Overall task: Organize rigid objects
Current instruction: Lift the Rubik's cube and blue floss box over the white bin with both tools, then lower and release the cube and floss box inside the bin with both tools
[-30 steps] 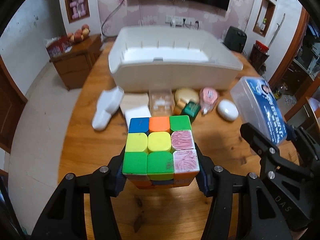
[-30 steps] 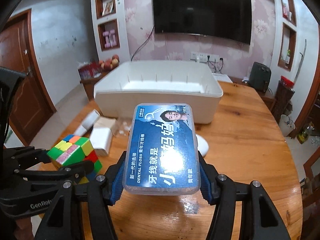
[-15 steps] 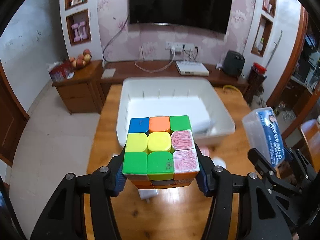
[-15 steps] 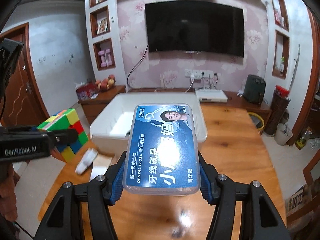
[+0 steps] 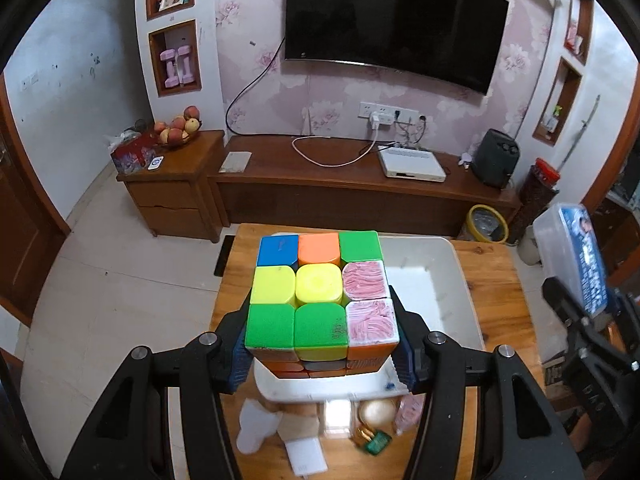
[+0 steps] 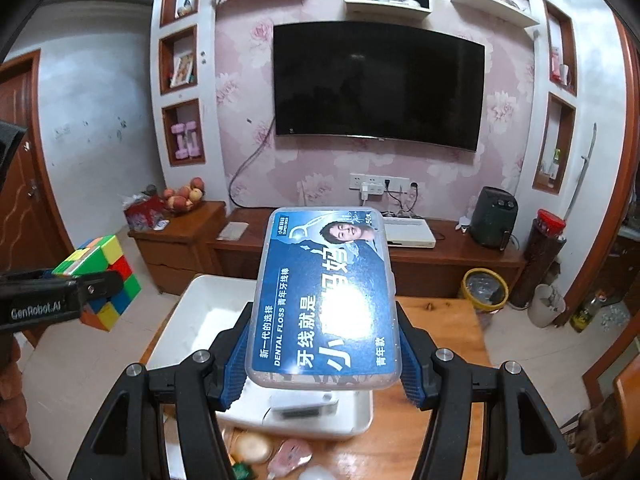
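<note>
My left gripper [image 5: 322, 344] is shut on a multicoloured puzzle cube [image 5: 320, 292] and holds it high above the white plastic bin [image 5: 460, 280]. The cube also shows at the left of the right wrist view [image 6: 104, 280]. My right gripper [image 6: 322, 364] is shut on a clear dental floss box with a blue label [image 6: 326, 292], held high over the near end of the bin [image 6: 192, 320]. The floss box shows at the right edge of the left wrist view [image 5: 576, 256].
The bin sits on a wooden table [image 5: 492, 280]. Small items lie on the table in front of the bin: a white pouch [image 5: 256, 424], a white card [image 5: 306, 454], a round cream case [image 5: 376, 412], a green box [image 5: 376, 442]. A TV cabinet [image 5: 360, 188] stands behind.
Both grippers have risen well above the table with their objects still held. The bin and the small items now sit far lower in both views.
</note>
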